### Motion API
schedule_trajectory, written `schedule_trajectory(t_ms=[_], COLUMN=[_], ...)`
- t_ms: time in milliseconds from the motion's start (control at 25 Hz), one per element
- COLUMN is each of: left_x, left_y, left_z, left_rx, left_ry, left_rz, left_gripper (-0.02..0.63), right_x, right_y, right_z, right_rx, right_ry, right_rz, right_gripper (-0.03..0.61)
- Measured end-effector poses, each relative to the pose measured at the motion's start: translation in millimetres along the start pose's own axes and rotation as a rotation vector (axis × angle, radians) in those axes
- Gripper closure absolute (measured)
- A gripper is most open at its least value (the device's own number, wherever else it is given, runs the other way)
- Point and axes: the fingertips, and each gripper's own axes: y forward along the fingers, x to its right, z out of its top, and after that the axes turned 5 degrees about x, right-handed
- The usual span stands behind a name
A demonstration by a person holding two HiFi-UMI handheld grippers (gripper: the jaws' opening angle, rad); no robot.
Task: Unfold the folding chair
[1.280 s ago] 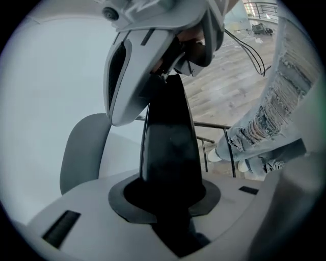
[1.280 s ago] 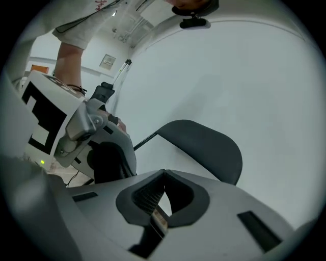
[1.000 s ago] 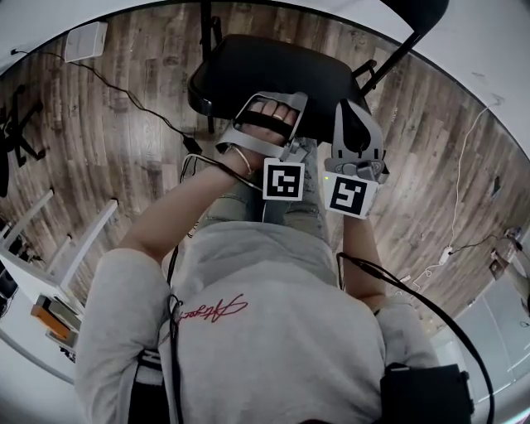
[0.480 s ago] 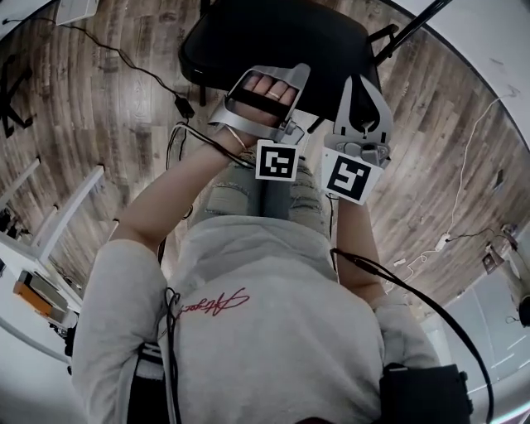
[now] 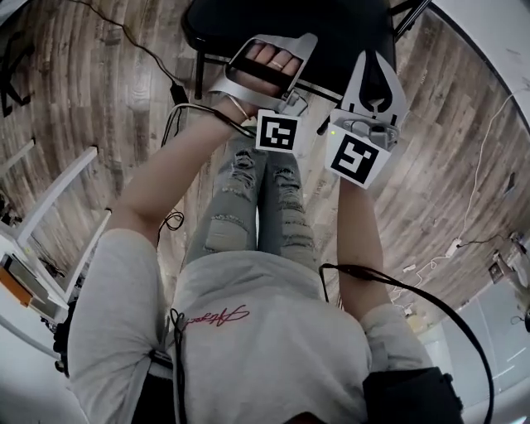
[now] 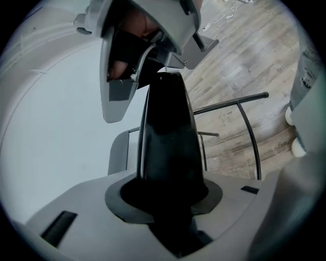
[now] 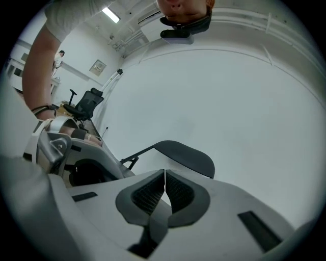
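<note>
Underfoot lay a grey-brown wood-plank floor (image 5: 99, 99) beside a plain white wall (image 7: 229, 102). At the far end, the black metal-framed folding chair (image 5: 224, 25) was cut off by the frame edge. The left hand-held gripper (image 6: 168, 199), jaws opening, had the chair's black panel filling its gap; which panel was unclear. The right hand-held gripper (image 7: 164, 191) was closed, empty.

Grey T-shirt (image 5: 265, 348) with red script (image 5: 214, 315); ripped jeans (image 5: 258, 207); black cable (image 5: 389, 277) over one shoulder.
</note>
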Motion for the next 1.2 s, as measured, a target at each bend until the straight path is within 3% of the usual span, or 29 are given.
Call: schedule_trajectory(t_ms=[120, 400, 600, 880, 1000, 1200], left_x=[10.6, 24.1, 60.4, 113.5, 147.6, 224.5], left_y=[-10.5, -27.8, -55.0, -98.7, -114.7, -136.3], left_z=[-0.1, 4.8, 12.3, 27.2, 31.7, 44.3], left_rx=[-0.005, 0.000, 0.000, -0.006, -0.011, 0.011], left_ry=[0.009, 0.016, 0.032, 0.065, 0.070, 0.070], left_rz=[0.054, 0.110, 0.148, 0.256, 0.253, 0.148], left_gripper=[0.442, 0.443, 0.437, 0.417, 0.389, 0.304], right_x=[-8.2, -27.9, -53.1, -95.3, -110.0, -144.4], right_y=[-12.4, -34.9, -69.3, -132.6, -158.9, -195.8], right_z=[-2.5, -8.9, -11.4, -30.0, -43.4, -86.1], right_rx=[0.024, 0.034, 0.087, 0.157, 0.180, 0.133], right_ry=[0.015, -0.091, -0.021, -0.026, 0.063, 0.134], right_rz=[-0.038, -0.083, -0.088, -0.095, -0.107, -0.113], right_gripper=[0.561, 0.561, 0.561, 0.561, 0.561, 0.561])
